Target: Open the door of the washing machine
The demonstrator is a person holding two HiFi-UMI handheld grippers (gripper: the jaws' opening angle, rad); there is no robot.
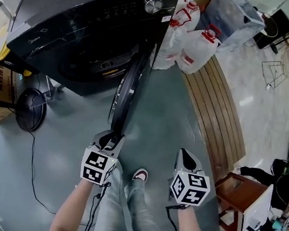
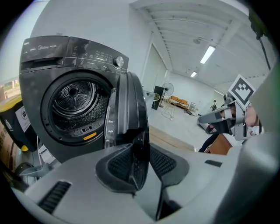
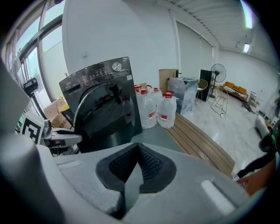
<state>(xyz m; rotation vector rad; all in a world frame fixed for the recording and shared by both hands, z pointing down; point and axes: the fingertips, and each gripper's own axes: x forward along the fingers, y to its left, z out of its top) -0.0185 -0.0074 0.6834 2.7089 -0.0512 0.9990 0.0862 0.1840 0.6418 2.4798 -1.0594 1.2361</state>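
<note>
a: gripping what with the left gripper (image 2: 141, 149)?

b: clamped on the free edge of the door (image 2: 129, 109), with one pad against each face and the rim straight up ahead between the jaws. nothing in the right gripper (image 3: 138, 151): shut tip to tip, off to the right of the left one.

a: and where to find the door now?

b: already swung well out from the washing machine (image 2: 57, 57), edge-on directly ahead of the left gripper, with the hinge side farther off and the round opening beyond and to the left.

a: how to finish the swing well?

b: probably by following the arc round the hinge rather than dragging straight back. keep the grip square on the rim, without twisting. stop at the first resistance instead of forcing the hinge. release only once settled and not drifting shut.

a: anything inside?

b: drum (image 2: 74, 98) ahead and left of the left gripper, perforated wall bare, no laundry to be seen. jugs (image 3: 168, 111) with red caps ahead of the right gripper, just past the machine's side. translucent, but hard to tell how full.
</note>
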